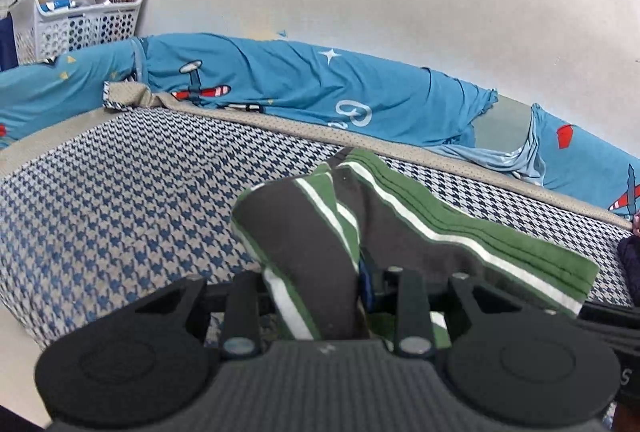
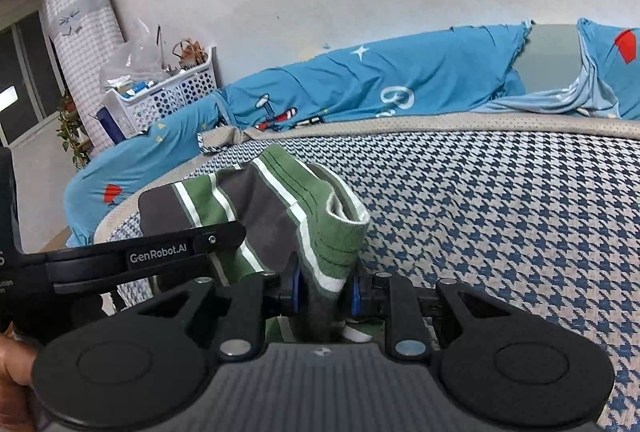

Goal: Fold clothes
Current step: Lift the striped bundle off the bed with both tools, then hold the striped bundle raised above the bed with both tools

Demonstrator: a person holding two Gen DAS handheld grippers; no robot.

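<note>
— Green, grey and white striped garment (image 1: 400,216): where is it held?

— Raised above the houndstooth cover (image 1: 120,183), bunched between both tools. Left gripper (image 1: 320,296) is closed on one fold.

— And the right gripper (image 2: 324,292)?

— Clamped on a cuffed edge, blue pads pressed against cloth. Blue printed bedding (image 2: 360,87) is noted behind.

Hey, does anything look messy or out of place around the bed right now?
Yes. Along the wall, the blue airplane-print sheet has pulled back, leaving a bare grey patch showing. The near corner of the houndstooth cover is flipped over by the white basket. Both hand-held grippers hold the striped garment bunched.
</note>
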